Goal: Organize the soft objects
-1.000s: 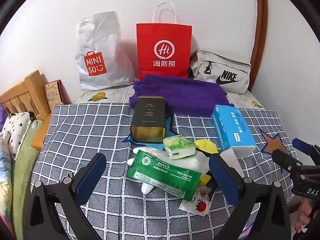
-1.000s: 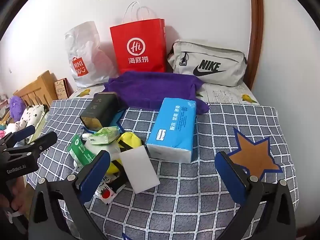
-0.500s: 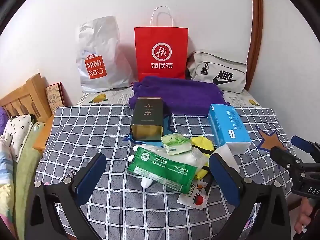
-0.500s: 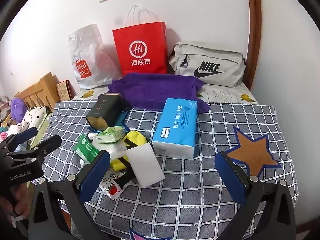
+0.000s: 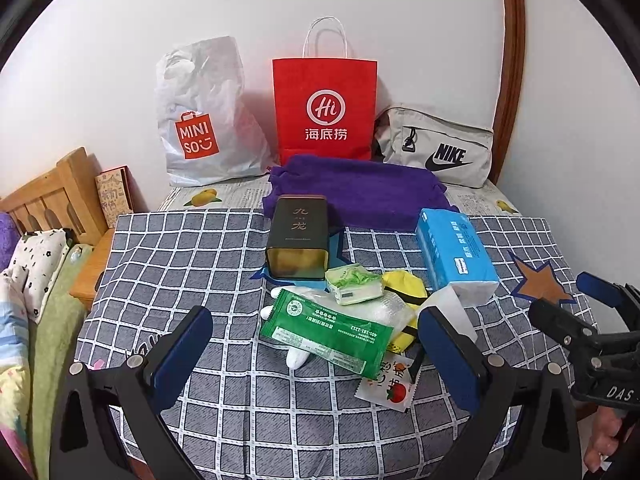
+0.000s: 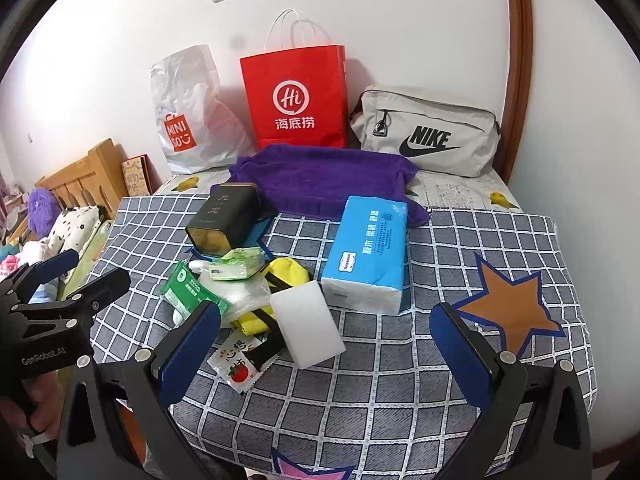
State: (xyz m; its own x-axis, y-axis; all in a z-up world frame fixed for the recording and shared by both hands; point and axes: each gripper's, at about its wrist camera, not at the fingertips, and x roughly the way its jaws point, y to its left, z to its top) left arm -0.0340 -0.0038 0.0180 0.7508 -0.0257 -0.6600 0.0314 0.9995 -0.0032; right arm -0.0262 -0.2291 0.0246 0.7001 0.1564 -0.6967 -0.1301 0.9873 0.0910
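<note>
I hold both grippers above the near edge of a bed covered in a grey checked cloth [image 6: 460,248]. My left gripper [image 5: 316,344] and right gripper [image 6: 324,340] both have their jaws spread wide and hold nothing. The soft objects lie in a loose heap mid-cloth: a green wipes pack [image 5: 324,332], a small green tissue pack [image 5: 352,288], a yellow pouch [image 6: 286,274], a white sponge block [image 6: 306,320] and a blue tissue pack [image 6: 368,252]. A dark tin [image 5: 298,236] lies just behind the heap, and a purple towel [image 6: 324,180] beyond it, before three bags at the wall.
</note>
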